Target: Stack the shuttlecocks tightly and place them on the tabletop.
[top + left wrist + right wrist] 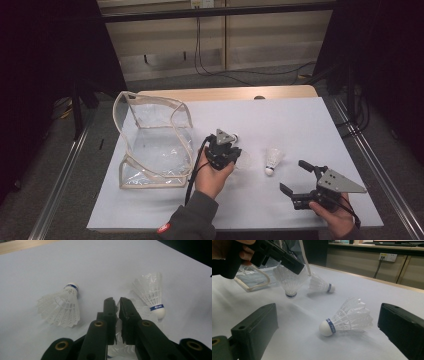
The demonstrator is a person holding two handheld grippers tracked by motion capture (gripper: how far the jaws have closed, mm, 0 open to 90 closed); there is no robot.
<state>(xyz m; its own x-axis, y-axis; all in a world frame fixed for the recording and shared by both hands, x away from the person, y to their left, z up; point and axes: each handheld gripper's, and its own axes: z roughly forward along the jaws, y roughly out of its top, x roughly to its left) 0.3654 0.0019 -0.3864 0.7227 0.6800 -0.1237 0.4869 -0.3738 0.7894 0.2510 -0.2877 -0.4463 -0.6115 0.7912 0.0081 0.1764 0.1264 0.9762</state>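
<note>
L gripper [294, 266] clamps shuttlecock [290, 280] by feathers, axis vertical, cork down; R gripper [299, 181] wide open.

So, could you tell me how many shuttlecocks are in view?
3: one pinched by its feathers in the left gripper, cork down; one lying on the table behind it; one lying before the right gripper's open jaws.

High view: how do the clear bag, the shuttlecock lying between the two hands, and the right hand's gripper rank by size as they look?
1. clear bag, by far the largest.
2. right gripper, jaws wide open; it sits nearer the camera, which flatters it.
3. shuttlecock, smallest.
</note>
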